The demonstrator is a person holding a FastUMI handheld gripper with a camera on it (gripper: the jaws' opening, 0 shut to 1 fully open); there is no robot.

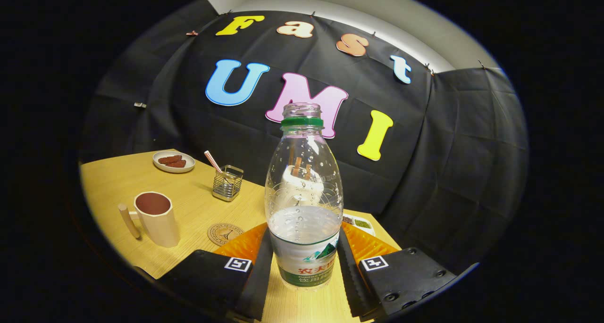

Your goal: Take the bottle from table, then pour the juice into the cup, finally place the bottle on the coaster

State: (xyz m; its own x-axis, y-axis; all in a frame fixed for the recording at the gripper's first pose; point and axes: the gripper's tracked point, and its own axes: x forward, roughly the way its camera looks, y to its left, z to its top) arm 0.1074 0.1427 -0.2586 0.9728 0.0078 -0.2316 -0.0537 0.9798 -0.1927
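The pale wooden surface (188,205) carries everything here, its far edge meeting the black cloth wall. Standing upright on it, between the fingers of the tool (304,259), is the clear plastic bottle (304,200) with a green neck ring, no cap, a printed label round its base and clear liquid filling roughly its lower third, droplets clinging inside above that. Both fingers lie against the bottle's lower sides, one on each flank at label height, so the tool is clenched on the bottle, which has its base down on the wood. To the left of the fingers stands the cream faceted cup (156,218) with a stick-like handle, holding a dark reddish-brown liquid. Between that cup and the bottle lies the round tan cork coaster (223,233) with a printed tower motif, partly hidden by the left finger. Farther back sits a small square wire holder (227,183) with a red-and-white striped straw (212,161) leaning out of it, and beyond it a small white plate (173,161) of brown snack pieces.
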